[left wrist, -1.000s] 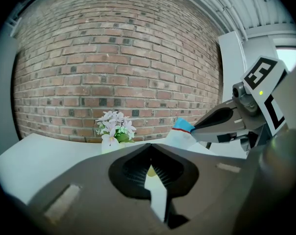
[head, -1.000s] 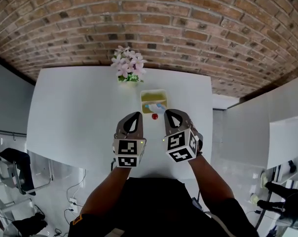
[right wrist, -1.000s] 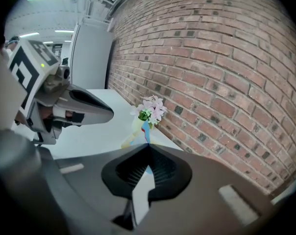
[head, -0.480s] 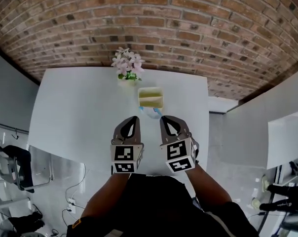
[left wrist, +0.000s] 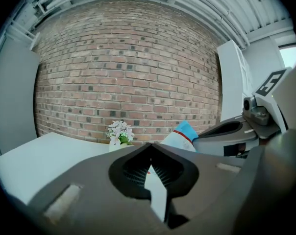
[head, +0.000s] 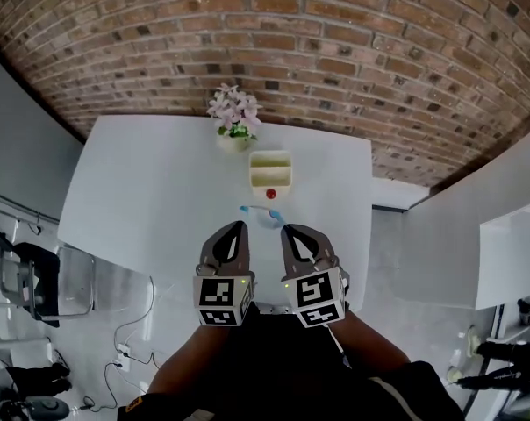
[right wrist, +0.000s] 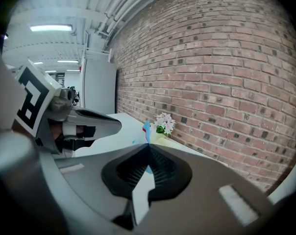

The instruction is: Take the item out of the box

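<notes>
Right hand-held gripper (right wrist: 148, 142) is pinching shut on the edge of a thin blue-and-white packet (head: 263, 216), probably the item. An edge grip suits something this flat. The packet is sticking out ahead of its tips, over the tabletop (head: 151, 191). The box (head: 253, 172) is sitting well beyond both tips. Left hand-held gripper (left wrist: 150, 145) is hovering alongside, jaws together on nothing, with the packet just to its right.

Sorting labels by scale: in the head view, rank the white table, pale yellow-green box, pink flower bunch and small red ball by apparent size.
1. White table
2. Pink flower bunch and pale yellow-green box: too alike to rank
3. Small red ball
</notes>
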`<state>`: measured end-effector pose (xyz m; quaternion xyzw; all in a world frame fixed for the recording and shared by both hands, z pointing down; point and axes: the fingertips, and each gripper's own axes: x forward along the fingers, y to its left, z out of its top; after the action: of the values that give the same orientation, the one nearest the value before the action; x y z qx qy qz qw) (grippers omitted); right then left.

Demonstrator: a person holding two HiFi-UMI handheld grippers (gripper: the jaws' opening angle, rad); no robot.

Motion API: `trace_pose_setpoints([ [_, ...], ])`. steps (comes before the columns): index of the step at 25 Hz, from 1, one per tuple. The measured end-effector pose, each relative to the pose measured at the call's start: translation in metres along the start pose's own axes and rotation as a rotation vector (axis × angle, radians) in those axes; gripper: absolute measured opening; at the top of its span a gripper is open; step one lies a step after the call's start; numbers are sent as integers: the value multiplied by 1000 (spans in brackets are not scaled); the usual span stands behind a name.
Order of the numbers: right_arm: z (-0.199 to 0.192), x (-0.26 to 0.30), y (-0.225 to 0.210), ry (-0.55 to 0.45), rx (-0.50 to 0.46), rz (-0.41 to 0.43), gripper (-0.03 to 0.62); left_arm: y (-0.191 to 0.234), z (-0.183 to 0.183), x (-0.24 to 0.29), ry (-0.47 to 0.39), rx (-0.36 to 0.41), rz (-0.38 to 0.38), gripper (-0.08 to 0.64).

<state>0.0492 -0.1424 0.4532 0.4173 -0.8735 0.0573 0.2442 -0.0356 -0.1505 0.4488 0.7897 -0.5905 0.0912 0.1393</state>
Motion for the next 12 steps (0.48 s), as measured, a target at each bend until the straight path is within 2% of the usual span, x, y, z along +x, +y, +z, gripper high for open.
trace_pose_setpoints([
  [6, 4, -23, 28, -59, 33, 74, 2, -11, -5, -42, -1, 17, 38, 5],
  [12, 1, -38, 59, -76, 44, 96, 2, -7, -12, -77, -6, 17, 66, 5],
])
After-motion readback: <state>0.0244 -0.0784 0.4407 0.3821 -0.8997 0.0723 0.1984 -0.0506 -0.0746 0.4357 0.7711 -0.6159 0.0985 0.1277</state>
